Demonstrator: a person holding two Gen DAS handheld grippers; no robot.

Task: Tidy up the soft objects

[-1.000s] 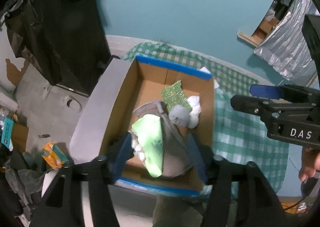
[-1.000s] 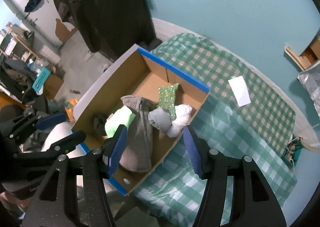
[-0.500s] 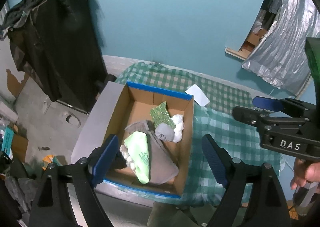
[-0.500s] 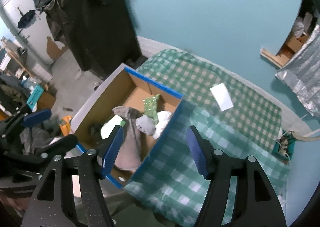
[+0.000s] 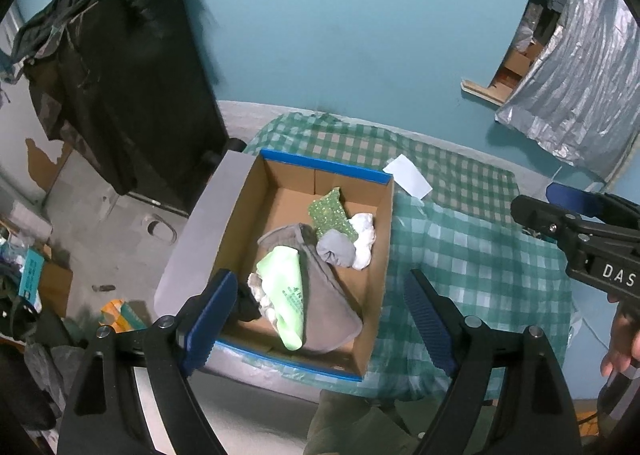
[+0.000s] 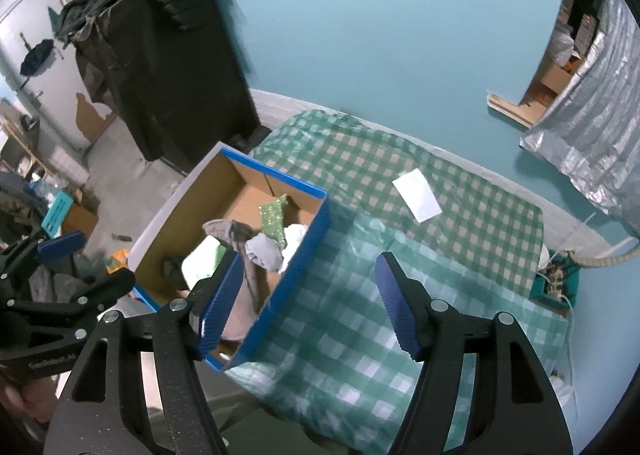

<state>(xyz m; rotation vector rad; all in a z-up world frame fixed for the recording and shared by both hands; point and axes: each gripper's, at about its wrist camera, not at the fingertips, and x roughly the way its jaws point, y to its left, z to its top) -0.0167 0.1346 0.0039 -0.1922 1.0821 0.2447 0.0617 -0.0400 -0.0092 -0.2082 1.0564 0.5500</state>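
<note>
Both the left gripper (image 5: 318, 315) and right gripper (image 6: 310, 303) hang wide apart, holding nothing; the socks (image 5: 298, 275), maybe cloths too, lie piled in the box (image 5: 382, 239) on the checked cloth (image 6: 400, 275)

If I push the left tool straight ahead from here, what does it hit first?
Most likely the soft pile in the cardboard box: the left tool, open and empty, frames the grey cloth and light green item. Depth is unclear in the fisheye.
</note>
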